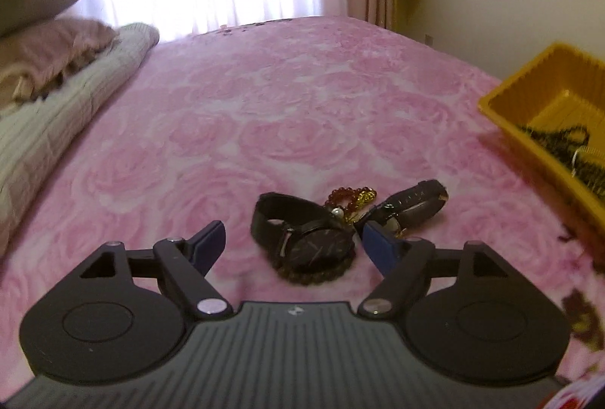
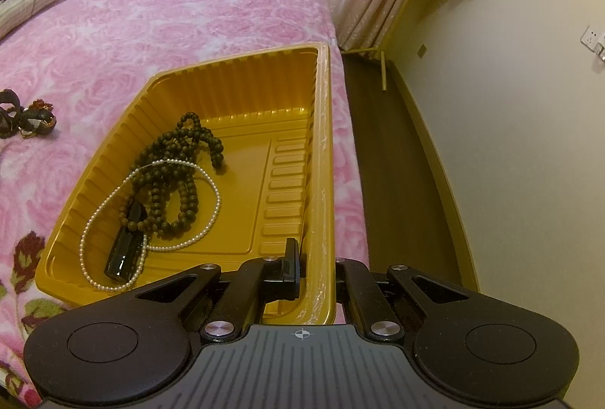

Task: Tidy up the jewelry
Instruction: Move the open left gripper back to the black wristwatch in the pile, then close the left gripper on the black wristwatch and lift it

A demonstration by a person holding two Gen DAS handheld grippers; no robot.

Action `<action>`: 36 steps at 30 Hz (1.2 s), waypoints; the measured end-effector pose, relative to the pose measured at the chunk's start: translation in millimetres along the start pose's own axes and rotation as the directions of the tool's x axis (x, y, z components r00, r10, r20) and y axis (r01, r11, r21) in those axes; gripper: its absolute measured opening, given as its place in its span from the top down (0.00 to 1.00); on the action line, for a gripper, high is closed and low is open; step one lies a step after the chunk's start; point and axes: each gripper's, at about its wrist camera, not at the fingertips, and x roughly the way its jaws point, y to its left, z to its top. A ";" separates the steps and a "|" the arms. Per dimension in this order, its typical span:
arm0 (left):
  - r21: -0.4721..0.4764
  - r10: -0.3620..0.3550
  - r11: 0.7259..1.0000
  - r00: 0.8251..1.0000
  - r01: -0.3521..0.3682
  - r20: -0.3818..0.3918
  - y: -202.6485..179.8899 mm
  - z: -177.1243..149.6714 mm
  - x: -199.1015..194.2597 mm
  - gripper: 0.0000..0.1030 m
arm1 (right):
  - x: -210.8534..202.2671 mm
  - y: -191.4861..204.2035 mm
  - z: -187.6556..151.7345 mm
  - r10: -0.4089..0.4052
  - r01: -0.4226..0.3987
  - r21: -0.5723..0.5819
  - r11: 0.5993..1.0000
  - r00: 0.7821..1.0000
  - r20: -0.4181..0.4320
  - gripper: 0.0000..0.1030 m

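Black round-faced watch (image 1: pixel 314 242) lies atop dark beads on pink bedspread (image 1: pixel 302 106)

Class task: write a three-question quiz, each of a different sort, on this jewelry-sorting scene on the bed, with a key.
1. True or false: the right gripper is clamped on the rim of the ribbed yellow plastic tray.
2. Which lies in the tray? A) string of small white pearls B) black round-faced wristwatch C) red bead bracelet
3. Fill in: the left gripper is ____, with the wristwatch lying between its fingers on the pink rose-patterned bedspread.

Key: 1 true; 2 A; 3 open
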 end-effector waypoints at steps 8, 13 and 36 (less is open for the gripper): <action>0.102 0.121 0.988 0.992 -0.117 -0.033 -32.0 -14.0 17.8 0.39 | 2.2 -1.3 -0.2 -0.001 0.001 0.002 1.000 1.000 -0.006 0.96; 0.102 0.142 0.985 0.990 -0.140 -0.010 -36.9 -12.1 21.4 0.42 | 2.2 -1.5 -0.4 -0.002 0.002 0.001 1.000 1.000 -0.006 0.96; 0.099 0.143 0.985 0.990 -0.143 0.007 -35.7 -9.9 20.9 0.57 | 2.6 -1.7 -0.6 -0.001 0.001 0.000 1.000 1.000 -0.006 0.96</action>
